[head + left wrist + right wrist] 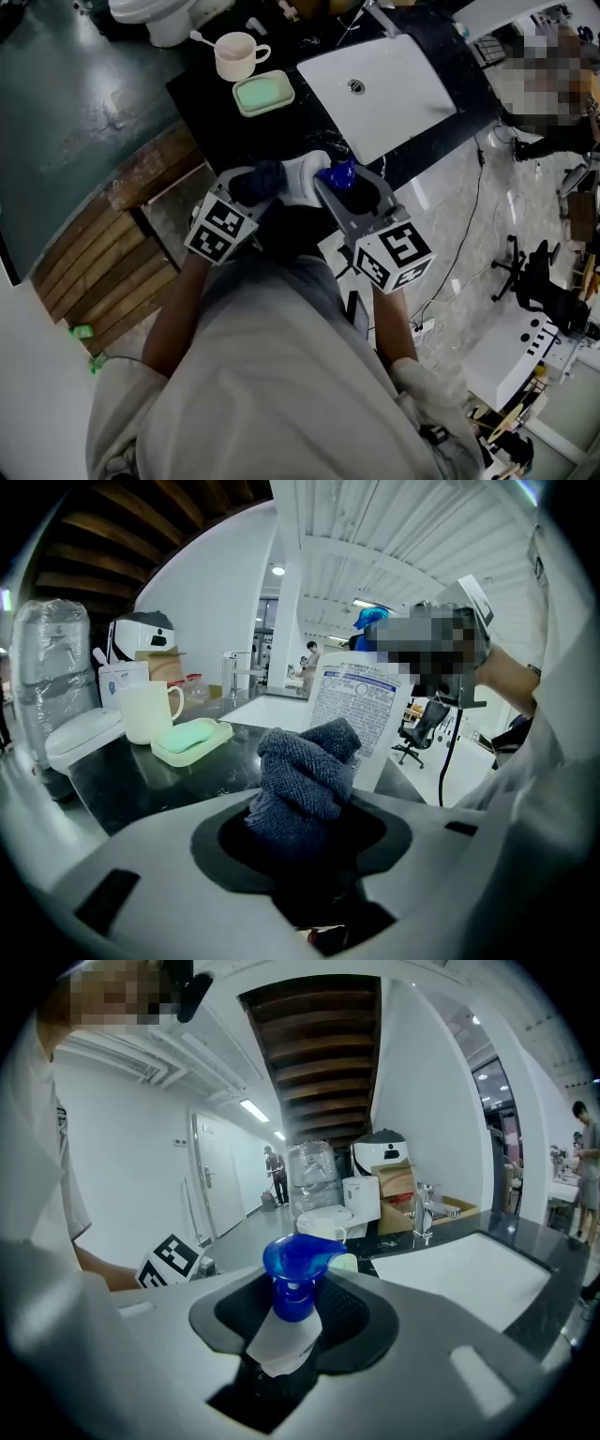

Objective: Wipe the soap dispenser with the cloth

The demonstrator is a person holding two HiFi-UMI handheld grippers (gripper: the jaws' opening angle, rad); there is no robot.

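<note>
Cloth (305,771) touches soap dispenser (284,1330) near counter edge (202,120).

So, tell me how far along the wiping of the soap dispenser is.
Done: both things are picked up. The right gripper is shut on the soap dispenser, and the left gripper is shut on the bunched cloth. In hand: the cloth sits up against the dispenser's labelled side. Left: the wiping itself. How much has been rubbed cannot be told, and neither thing is set down yet.
</note>
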